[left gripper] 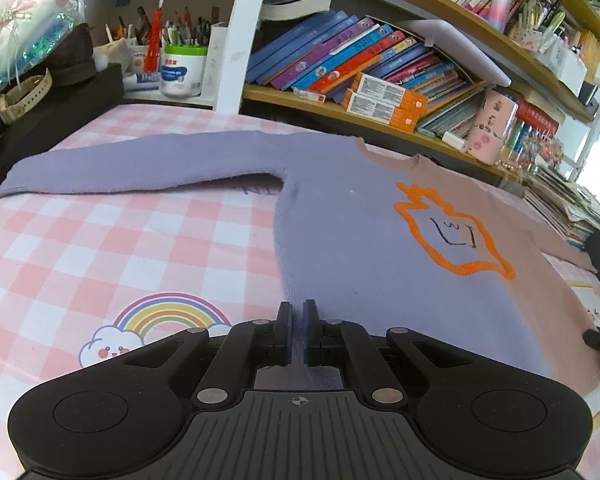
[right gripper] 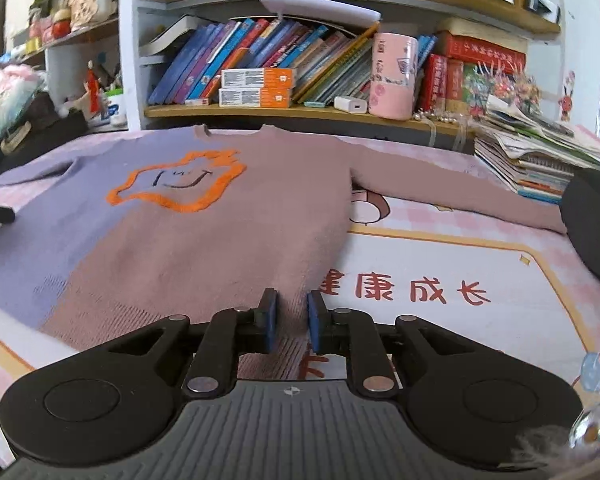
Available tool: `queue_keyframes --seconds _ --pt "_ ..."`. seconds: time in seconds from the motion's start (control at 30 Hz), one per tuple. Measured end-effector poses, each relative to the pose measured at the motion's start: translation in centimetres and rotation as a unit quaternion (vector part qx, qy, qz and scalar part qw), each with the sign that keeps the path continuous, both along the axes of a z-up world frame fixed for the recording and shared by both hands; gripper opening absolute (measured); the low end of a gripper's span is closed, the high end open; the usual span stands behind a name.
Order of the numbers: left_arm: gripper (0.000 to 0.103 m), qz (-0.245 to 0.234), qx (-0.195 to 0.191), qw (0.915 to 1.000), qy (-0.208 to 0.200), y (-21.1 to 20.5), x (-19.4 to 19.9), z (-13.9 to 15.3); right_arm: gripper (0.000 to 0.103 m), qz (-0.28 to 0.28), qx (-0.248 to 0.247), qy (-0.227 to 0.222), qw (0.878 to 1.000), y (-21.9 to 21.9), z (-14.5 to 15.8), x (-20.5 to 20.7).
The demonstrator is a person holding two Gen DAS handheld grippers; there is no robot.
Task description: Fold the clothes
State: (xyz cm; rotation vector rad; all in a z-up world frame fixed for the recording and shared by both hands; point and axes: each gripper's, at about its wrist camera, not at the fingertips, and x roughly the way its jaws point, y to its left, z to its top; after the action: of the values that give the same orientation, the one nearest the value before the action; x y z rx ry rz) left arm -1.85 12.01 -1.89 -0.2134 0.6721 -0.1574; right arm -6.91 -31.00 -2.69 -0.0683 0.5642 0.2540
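Observation:
A knit sweater (left gripper: 360, 232), lavender on one half and dusty pink on the other (right gripper: 220, 240), lies flat and face up on the pink checked cloth (left gripper: 100, 248). An orange outlined face (right gripper: 180, 184) marks its chest. The lavender sleeve (left gripper: 140, 168) stretches out to the left, the pink sleeve (right gripper: 440, 188) to the right. My left gripper (left gripper: 297, 308) is shut on the lavender hem, with fabric pinched between the blue pads. At the pink bottom corner, my right gripper (right gripper: 292, 300) is shut on a bunched fold of the hem.
Behind the sweater runs a bookshelf (right gripper: 300, 110) with leaning books, boxes and a pink cup (right gripper: 392, 76). A stack of magazines (right gripper: 540, 160) sits at the back right, beside a dark rounded object (right gripper: 596, 220). Pen holders and a white jar (left gripper: 182, 68) stand back left.

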Motion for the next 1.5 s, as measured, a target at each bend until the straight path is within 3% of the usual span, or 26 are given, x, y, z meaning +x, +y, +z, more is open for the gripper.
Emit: queue_keyframes --seconds 0.53,0.63,0.73,0.8,0.83,0.87,0.9,0.97,1.07,1.17,1.3,1.5 --pt "0.005 -0.003 0.013 0.9999 -0.007 0.2 0.1 -0.1 0.016 0.009 0.011 0.007 1.0 -0.2 0.0 0.0" --pt "0.009 -0.005 0.018 0.9998 -0.01 0.2 0.1 -0.2 0.019 0.008 0.01 0.007 1.0 -0.3 0.1 0.0" --pt "0.011 -0.005 0.024 0.9994 -0.023 0.1 -0.3 0.2 0.034 0.001 0.011 0.002 1.0 -0.5 0.4 -0.2" --pt "0.021 -0.005 0.025 0.9989 -0.04 0.1 -0.8 0.6 0.04 0.0 0.008 -0.008 1.0 -0.5 0.7 -0.4" --pt "0.026 -0.004 0.027 0.9985 -0.048 0.0 -1.1 0.9 0.048 0.002 0.01 -0.015 1.0 -0.4 1.0 -0.5" --pt "0.039 -0.002 0.029 0.998 -0.057 0.0 -1.3 1.2 0.056 0.004 0.012 -0.022 1.0 -0.4 1.3 -0.6" --pt "0.062 0.0 0.03 0.9974 -0.066 -0.1 -1.4 1.5 0.059 0.009 0.013 -0.028 0.999 -0.2 1.5 -0.7" --pt "0.086 0.006 0.035 0.9957 -0.086 -0.3 -1.8 2.1 0.068 0.019 0.013 -0.038 0.999 0.3 2.0 -0.6" --pt "0.091 0.008 0.041 0.993 -0.11 -0.7 -1.8 3.0 0.083 0.041 0.011 -0.048 0.998 1.4 2.6 -0.1" --pt "0.097 0.012 0.06 0.9915 -0.115 -1.0 -1.5 3.5 0.089 0.065 0.005 -0.058 0.996 2.8 3.3 1.0" --pt "0.097 0.027 0.092 0.9897 -0.106 -0.6 -1.0 3.3 0.092 0.107 -0.006 -0.076 0.991 5.1 4.3 3.2" --pt "0.097 0.082 0.072 0.9921 -0.061 3.4 -0.1 2.5 0.093 0.17 -0.027 -0.085 0.981 8.3 4.5 8.1"
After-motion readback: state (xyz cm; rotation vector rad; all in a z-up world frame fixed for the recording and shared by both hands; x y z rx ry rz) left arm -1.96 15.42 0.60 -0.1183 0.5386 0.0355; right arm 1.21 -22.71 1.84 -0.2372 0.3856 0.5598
